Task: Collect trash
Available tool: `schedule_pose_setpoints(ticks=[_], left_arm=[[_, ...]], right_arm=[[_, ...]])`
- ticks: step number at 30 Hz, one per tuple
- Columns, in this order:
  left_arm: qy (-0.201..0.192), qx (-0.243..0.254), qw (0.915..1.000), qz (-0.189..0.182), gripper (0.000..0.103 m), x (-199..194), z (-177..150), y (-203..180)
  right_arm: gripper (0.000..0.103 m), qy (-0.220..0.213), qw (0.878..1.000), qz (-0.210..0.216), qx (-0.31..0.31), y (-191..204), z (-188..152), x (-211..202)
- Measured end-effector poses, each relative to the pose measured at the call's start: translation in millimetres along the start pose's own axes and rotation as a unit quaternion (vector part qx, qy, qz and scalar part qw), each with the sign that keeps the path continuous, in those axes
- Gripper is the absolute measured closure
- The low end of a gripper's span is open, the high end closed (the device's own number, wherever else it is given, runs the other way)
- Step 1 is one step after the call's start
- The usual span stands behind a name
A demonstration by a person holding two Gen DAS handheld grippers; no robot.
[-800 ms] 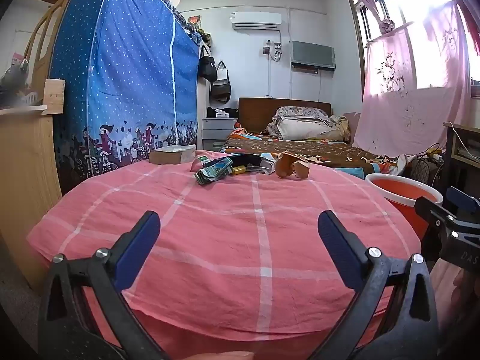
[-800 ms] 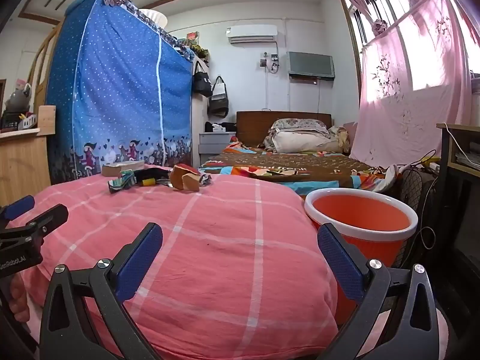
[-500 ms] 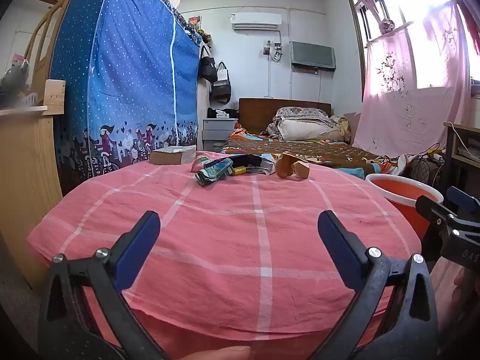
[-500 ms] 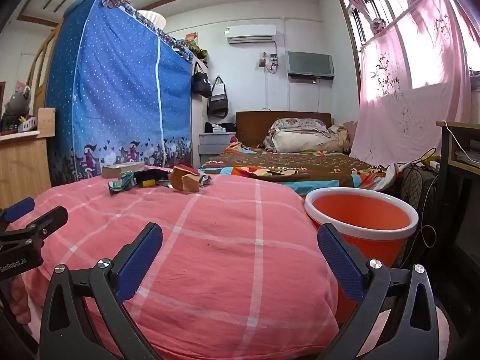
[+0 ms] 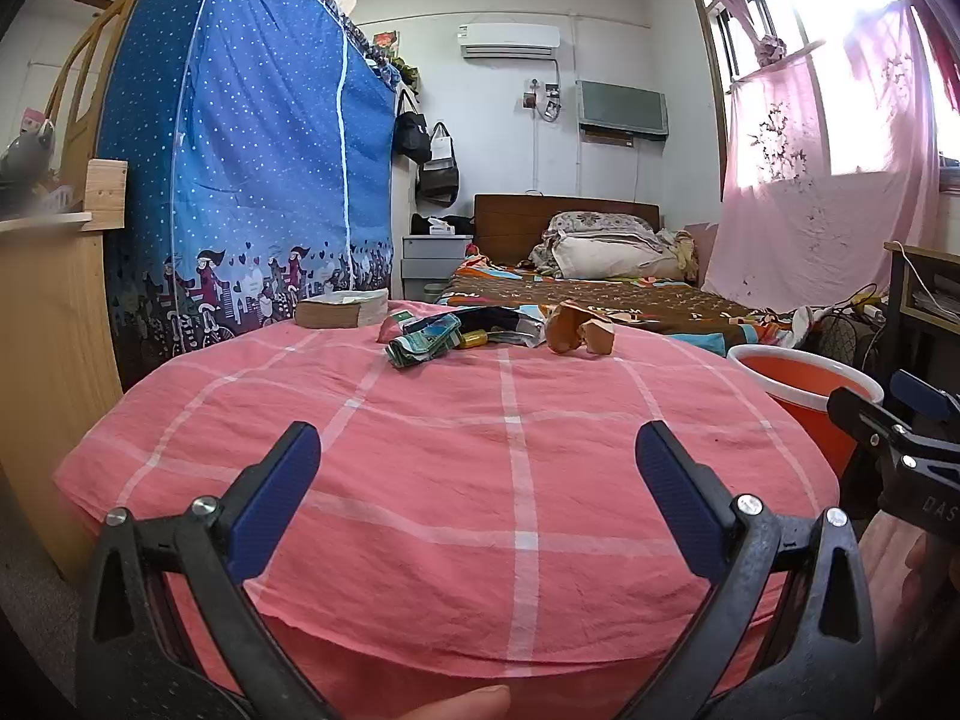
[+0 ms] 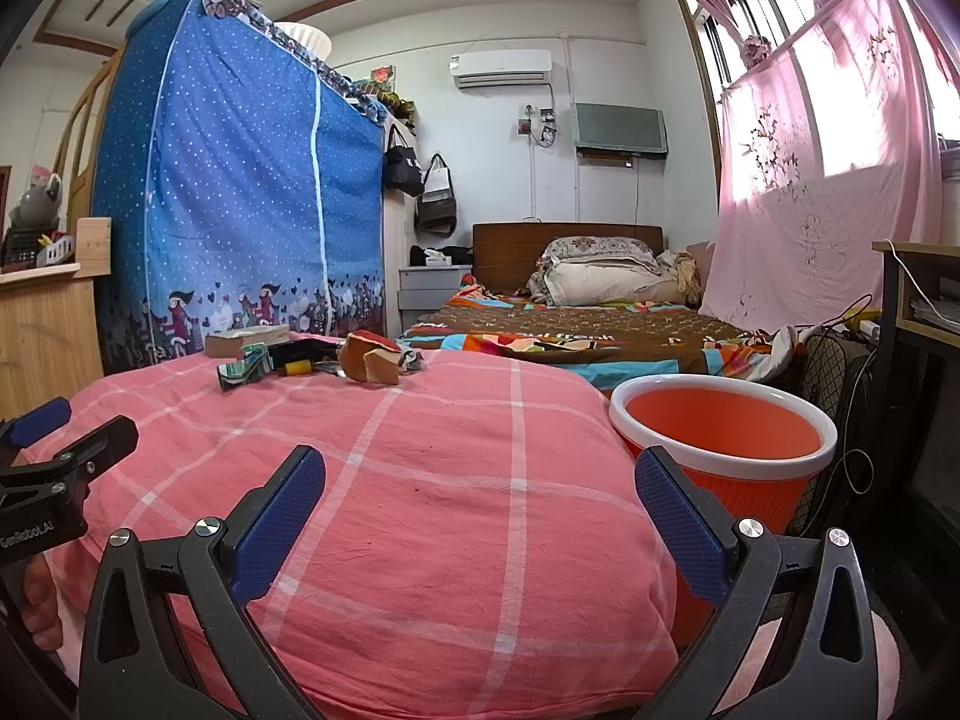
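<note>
Book (image 5: 341, 315) on pink checked cloth (image 5: 456, 456) — blue wardrobe (image 5: 252, 168) behind.

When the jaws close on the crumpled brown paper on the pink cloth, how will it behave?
The crumpled brown paper looks thin and creased, so it is probably light and will likely crush further. Its irregular folds suggest it should not roll on the pink cloth.

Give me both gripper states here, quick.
Left gripper: open, holding nothing, over the pink checked cloth.
Right gripper: open, holding nothing, beside the orange bucket.
</note>
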State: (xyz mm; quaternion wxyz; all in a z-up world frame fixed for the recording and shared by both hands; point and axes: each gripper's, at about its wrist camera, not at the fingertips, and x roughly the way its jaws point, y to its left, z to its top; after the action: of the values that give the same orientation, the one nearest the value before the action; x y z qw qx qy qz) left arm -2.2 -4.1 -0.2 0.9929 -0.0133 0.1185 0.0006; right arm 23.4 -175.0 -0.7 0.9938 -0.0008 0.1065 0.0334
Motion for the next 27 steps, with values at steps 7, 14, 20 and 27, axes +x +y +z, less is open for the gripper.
schedule_pose_setpoints(ticks=[7, 14, 20, 27], left_arm=[[-0.002, 0.0, 1.0, 0.0, 0.0, -0.9, 0.1, -2.4], [0.0, 0.0, 1.0, -0.001, 0.0, 0.3, 0.7, -1.4], [-0.001, 0.0, 1.0, -0.001, 0.0, -0.2, 0.9, -1.5], [0.0, 0.0, 1.0, -0.002, 0.0, -0.7, 1.4, -2.4]], right_arm=[[0.0, 0.0, 1.0, 0.0, 0.0, 0.5, -1.0, -0.4], [0.0, 0.001, 1.0, 0.0, 0.0, 0.7, -1.1, -0.4], [0.0, 0.0, 1.0, 0.0, 0.0, 0.8, -1.1, -0.5], [0.0, 0.0, 1.0, 0.0, 0.0, 1.1, -1.3, -0.8]])
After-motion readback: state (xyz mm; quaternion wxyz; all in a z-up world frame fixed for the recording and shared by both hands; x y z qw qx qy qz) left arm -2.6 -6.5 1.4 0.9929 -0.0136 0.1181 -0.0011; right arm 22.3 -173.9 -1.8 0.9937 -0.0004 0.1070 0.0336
